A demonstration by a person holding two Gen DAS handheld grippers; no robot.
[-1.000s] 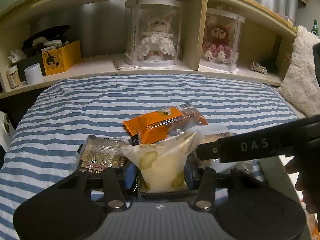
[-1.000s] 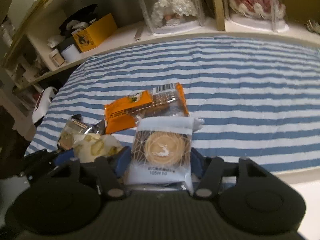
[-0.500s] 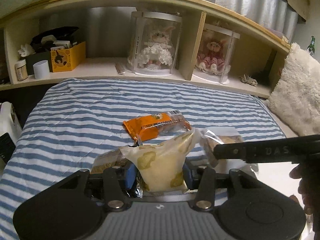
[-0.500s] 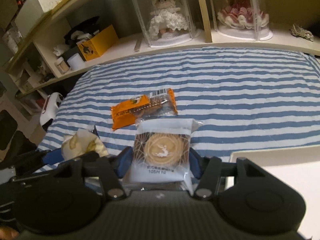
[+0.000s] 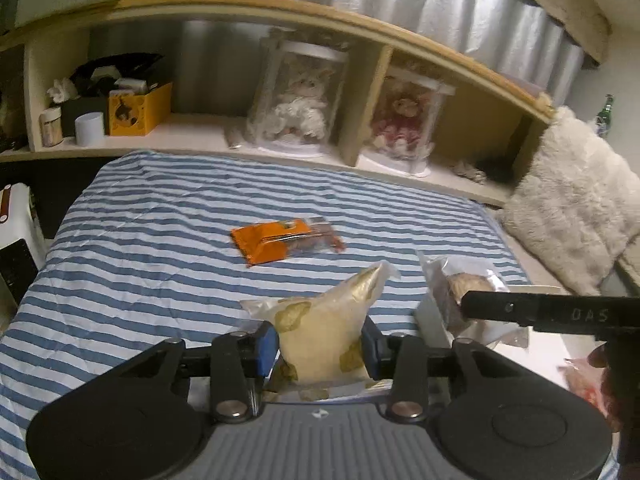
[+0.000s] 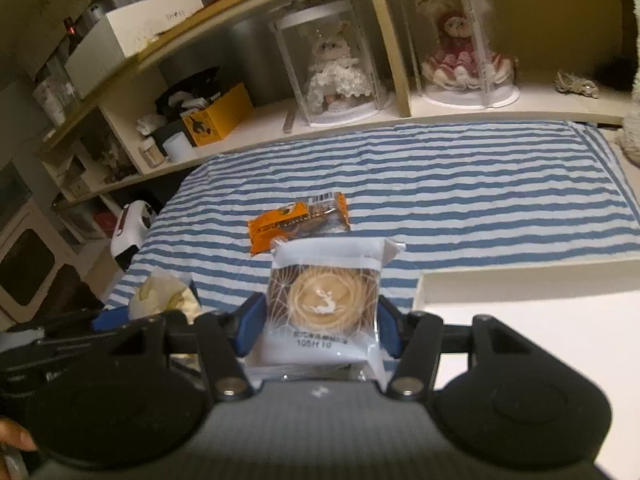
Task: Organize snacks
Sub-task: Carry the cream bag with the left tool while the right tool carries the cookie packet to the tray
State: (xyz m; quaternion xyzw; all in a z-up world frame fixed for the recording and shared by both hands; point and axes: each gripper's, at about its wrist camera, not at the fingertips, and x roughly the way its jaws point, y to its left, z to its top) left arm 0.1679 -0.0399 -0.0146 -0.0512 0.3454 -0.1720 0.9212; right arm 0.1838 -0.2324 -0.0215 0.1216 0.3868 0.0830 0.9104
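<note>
My left gripper (image 5: 320, 346) is shut on a pale yellow snack bag (image 5: 322, 334) with gold patches, held above the near edge of the striped bed. My right gripper (image 6: 322, 326) is shut on a clear-and-white wrapped round pastry (image 6: 324, 306), held over the bed's near right edge beside a white box (image 6: 520, 320). The pastry and the right gripper's black finger (image 5: 552, 314) show at the right of the left wrist view. An orange snack packet (image 5: 284, 240) lies flat mid-bed, also in the right wrist view (image 6: 298, 226). The yellow bag shows at the left of the right wrist view (image 6: 162, 294).
The blue-and-white striped bedcover (image 5: 160, 240) spreads ahead. A wooden headboard shelf (image 5: 200, 128) holds a yellow box (image 5: 138, 110), a white cup (image 5: 89, 130) and two cased dolls (image 5: 302, 108). A fluffy white pillow (image 5: 572, 208) lies at the right. A white appliance (image 6: 130, 230) stands left of the bed.
Both grippers have lifted and pulled back from the bed with their snacks. The foil-wrapped snack by the left gripper has dropped out of view. The white box has come into view.
</note>
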